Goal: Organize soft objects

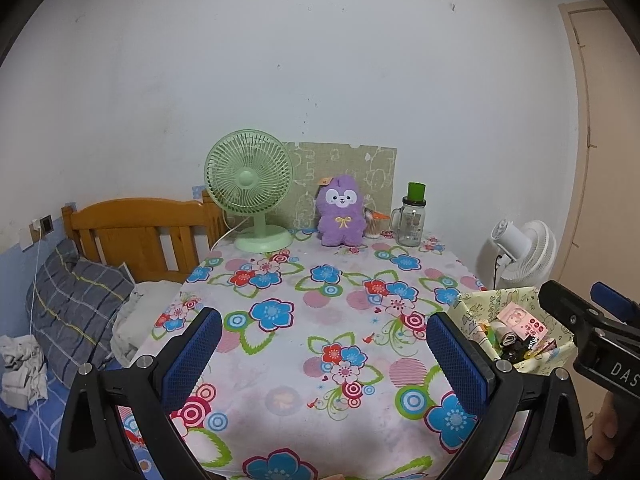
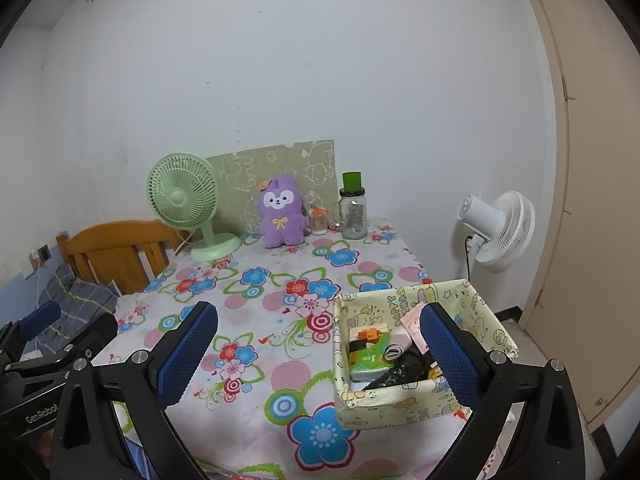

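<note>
Your left gripper [image 1: 324,354] and right gripper [image 2: 320,354] gape empty; the plush toy [image 1: 341,211] far ahead looks light, squashy: pinch its body.

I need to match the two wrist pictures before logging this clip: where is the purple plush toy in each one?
Left wrist view: purple plush toy sits upright at the far edge of the table, centre of the picture, right of the green fan.
Right wrist view: purple plush toy at the far table edge, left of centre.
Shared landmark: the glass jar with the green lid, to the toy's right in both.
</note>
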`<action>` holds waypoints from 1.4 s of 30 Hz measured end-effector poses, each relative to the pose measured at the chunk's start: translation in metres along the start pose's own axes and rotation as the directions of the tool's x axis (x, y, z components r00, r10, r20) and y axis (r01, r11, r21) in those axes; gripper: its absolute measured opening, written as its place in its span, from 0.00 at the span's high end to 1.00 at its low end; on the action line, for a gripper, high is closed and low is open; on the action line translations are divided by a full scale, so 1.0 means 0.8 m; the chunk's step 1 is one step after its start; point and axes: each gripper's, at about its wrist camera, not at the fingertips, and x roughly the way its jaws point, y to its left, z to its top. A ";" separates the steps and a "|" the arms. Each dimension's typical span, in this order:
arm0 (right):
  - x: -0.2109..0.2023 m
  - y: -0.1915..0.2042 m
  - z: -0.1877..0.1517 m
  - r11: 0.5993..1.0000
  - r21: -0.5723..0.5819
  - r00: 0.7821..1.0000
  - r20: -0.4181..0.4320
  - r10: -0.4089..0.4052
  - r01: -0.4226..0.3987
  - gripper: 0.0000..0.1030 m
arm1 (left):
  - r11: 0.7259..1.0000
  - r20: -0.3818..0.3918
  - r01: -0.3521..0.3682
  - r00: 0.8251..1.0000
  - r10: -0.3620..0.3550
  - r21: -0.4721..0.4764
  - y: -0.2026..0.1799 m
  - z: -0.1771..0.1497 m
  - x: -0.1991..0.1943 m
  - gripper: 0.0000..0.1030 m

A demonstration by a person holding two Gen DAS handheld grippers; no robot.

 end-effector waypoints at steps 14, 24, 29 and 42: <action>0.010 0.008 0.000 1.000 -0.018 1.000 -0.017 0.008 -0.008 0.01 | 1.000 -0.023 0.006 1.000 -0.007 -0.010 0.002 -0.001 0.013 0.00; 0.013 0.012 0.000 1.000 -0.024 1.000 -0.022 0.009 -0.009 0.01 | 1.000 -0.028 0.006 1.000 -0.006 -0.011 0.004 -0.002 0.015 0.00; 0.014 0.013 0.000 1.000 -0.023 1.000 -0.022 0.008 -0.009 0.00 | 1.000 -0.029 0.005 1.000 -0.006 -0.013 0.005 -0.003 0.016 0.00; 0.015 0.013 0.000 1.000 -0.024 1.000 -0.023 0.008 -0.008 0.00 | 1.000 -0.031 0.005 1.000 -0.005 -0.012 0.005 -0.003 0.017 0.00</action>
